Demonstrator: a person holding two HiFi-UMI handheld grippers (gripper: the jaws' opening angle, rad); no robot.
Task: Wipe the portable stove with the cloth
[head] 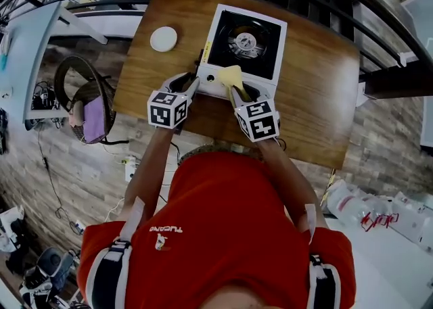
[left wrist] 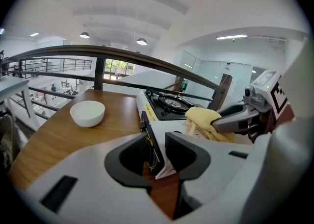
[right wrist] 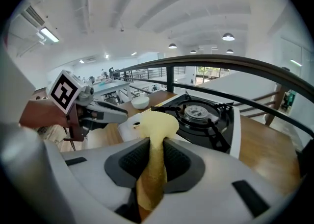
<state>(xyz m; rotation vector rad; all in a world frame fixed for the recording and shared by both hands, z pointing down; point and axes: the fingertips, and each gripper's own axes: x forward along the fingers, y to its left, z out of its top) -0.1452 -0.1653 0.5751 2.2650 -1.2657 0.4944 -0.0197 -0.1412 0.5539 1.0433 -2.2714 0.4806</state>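
The right gripper (right wrist: 151,155) is clenched on the yellow cloth (right wrist: 156,124), a pinch only its own view makes plain. The head view shows the cloth's bunch resting on the front panel of the portable stove (head: 247,40), at frame centre. The left gripper (left wrist: 158,153) has its jaws apart astride the stove's near left corner, the pads not visibly pressing. A white bowl (head: 164,38) sits upper left on the wooden table (head: 318,98).

table (head: 318,98): smooth wood | cloth (head: 231,75): soft matt fabric | stove (head: 270,57): glossy metal
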